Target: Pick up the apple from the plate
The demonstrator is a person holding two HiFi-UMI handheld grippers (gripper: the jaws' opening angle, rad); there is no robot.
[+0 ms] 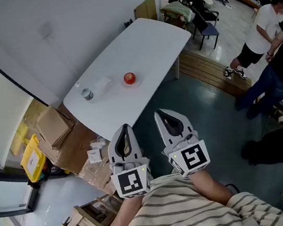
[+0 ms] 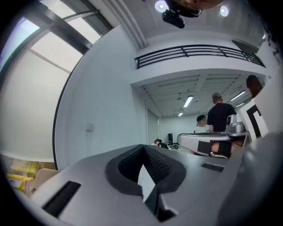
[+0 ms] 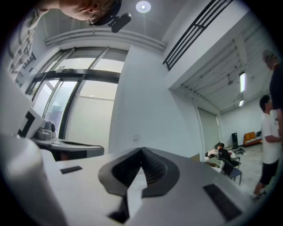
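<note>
A red apple sits on a pale plate near the middle of a long white table, far ahead of both grippers. My left gripper and right gripper are held side by side close to the striped shirt, over the floor short of the table's near end. Both point level toward the table. The left gripper has its jaws together with nothing between them, and so does the right gripper. The apple does not show in either gripper view.
A small water bottle and a white flat item lie on the table left of the apple. Cardboard boxes and a yellow bin crowd the floor at left. People stand at the right, beyond a wooden step.
</note>
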